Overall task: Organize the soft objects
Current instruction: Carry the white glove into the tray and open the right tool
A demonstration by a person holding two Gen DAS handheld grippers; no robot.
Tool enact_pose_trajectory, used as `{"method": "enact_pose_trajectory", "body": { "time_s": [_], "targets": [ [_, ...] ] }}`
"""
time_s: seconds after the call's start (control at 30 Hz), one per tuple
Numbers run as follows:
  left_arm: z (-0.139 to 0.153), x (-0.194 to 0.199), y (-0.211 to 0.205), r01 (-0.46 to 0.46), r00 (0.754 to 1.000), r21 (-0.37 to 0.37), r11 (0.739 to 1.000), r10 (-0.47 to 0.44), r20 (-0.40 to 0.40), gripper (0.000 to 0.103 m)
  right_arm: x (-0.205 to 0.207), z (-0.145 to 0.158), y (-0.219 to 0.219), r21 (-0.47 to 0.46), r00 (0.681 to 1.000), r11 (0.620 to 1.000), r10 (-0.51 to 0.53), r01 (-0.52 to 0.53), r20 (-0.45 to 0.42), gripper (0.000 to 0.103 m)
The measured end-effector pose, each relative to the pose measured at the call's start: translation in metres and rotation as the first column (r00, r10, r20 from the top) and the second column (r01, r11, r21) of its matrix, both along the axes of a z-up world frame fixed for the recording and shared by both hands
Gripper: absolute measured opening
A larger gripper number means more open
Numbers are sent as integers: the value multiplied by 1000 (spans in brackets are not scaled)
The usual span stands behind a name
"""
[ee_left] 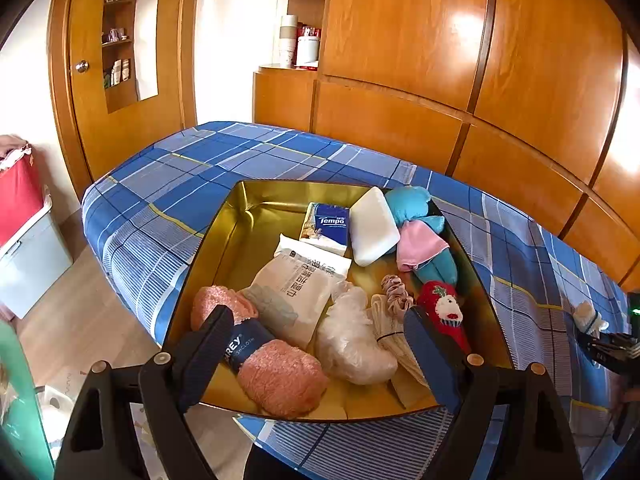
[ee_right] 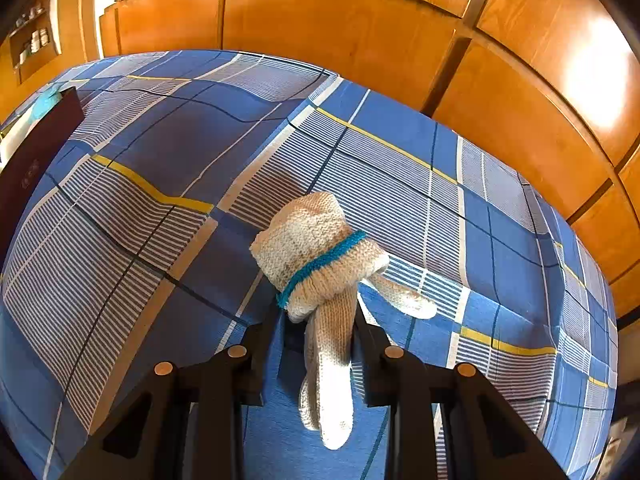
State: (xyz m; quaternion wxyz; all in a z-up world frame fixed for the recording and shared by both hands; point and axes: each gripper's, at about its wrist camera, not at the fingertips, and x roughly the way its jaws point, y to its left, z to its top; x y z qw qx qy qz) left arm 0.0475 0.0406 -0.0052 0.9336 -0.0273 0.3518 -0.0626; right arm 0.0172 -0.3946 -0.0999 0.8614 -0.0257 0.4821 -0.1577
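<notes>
Left gripper [ee_left: 316, 344] hangs with jaws wide apart over the gold tray [ee_left: 240, 216] of soft items at lower centre; right gripper [ee_right: 320, 344] clamps a knitted glove [ee_right: 320, 256] mid-frame above the plaid bedspread [ee_right: 160, 140].

Tray [ee_left: 240, 216] far-left free; rest packed.

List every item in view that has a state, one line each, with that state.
Left gripper: jaws open, nothing between them, above the tray.
Right gripper: jaws shut on the knit glove.
Knit glove: bundled, fingers dangling, held over the bedsheet.
Gold tray: on the bed, partly filled.
Pink towel: banded, lying in the tray.
Tissue pack: sealed, in the tray.
Cupboard door: closed.
</notes>
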Motion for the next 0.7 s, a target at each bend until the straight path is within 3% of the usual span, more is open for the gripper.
{"method": "enact_pose_trajectory", "body": {
  "time_s": [0.23,0.37,0.7],
  "targets": [
    [-1,-3,10,-19,1000,-10,1000,19,-1,90,3,2,1,7,999,999,-33,33,-13,27],
    [-1,-3,21,-48,999,-12,999,48,1,90,6,9,0,72,998,995,-68,68,-2,27],
    [-7,-3,37,-86,996,-19,996,86,-16,90,19,44,61,157,992,983,78,-93,97,27]
  ]
}}
